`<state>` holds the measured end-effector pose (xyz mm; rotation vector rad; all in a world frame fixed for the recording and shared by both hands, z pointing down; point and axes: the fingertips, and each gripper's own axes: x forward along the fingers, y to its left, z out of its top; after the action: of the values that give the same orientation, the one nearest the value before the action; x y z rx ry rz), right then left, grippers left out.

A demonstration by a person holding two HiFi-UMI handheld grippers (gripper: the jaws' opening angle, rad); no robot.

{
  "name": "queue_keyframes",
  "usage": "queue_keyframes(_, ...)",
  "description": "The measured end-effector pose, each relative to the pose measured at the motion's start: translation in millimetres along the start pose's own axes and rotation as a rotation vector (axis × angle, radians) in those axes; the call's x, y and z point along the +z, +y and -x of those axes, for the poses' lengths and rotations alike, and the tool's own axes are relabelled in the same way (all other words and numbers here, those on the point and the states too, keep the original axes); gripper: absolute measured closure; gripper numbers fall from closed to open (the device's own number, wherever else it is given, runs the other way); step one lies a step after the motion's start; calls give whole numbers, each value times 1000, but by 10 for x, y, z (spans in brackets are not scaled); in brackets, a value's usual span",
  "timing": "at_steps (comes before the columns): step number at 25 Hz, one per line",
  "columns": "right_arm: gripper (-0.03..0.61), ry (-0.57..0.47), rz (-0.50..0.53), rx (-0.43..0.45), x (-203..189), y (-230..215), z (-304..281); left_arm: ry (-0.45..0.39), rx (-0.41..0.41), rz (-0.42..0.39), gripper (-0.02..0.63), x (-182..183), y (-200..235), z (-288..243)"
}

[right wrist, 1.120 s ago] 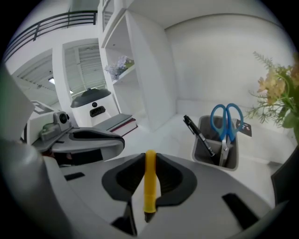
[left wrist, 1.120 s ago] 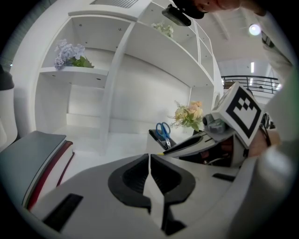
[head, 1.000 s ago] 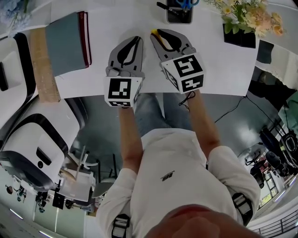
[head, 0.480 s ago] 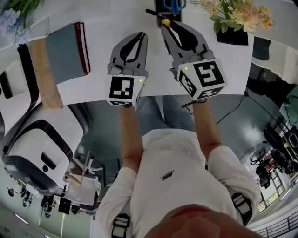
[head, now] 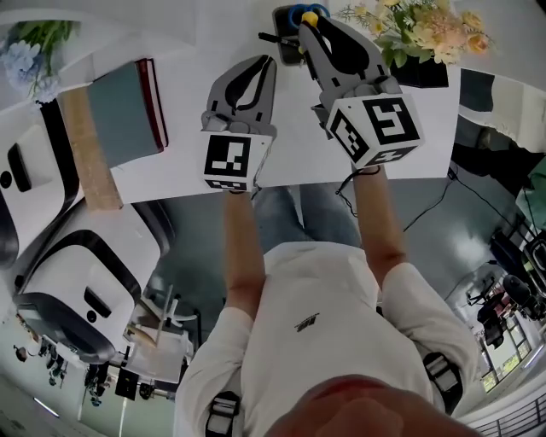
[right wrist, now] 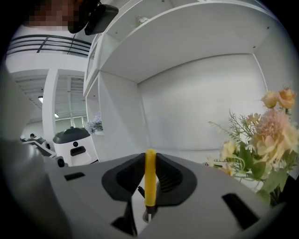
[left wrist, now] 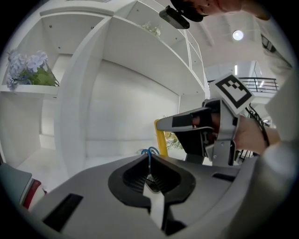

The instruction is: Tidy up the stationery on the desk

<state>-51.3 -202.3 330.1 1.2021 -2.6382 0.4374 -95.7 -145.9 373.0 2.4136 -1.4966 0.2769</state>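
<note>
Head view: we see the left tongs (head: 266, 61) clenched and empty over the white tabletop (head: 179, 162). The right tongs (head: 309, 20) are grasping a yellow pen (head: 310, 17), with its end at the dark pen cup (head: 284, 34) on the far edge, next to the blue scissors (head: 296, 13). A grey book (head: 119, 107) lies to the left.

Left gripper view: we see the tips pressed together with nothing between them. The scissors' loops sit just beyond.

Right gripper view: we see the pen upright, pinched between the pads. Flowers (right wrist: 266, 135) are on the right.
</note>
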Motion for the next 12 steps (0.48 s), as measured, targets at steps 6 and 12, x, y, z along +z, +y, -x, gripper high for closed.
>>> queue_keyframes(6, 523, -14, -20, -20, -90, -100, -130, 9, -17, 0, 614, -21, -4, -129)
queue_keyframes(12, 522, 53, -15, -29, -418, -127, -239, 28, -27, 12, 614, -125, -29, -171)
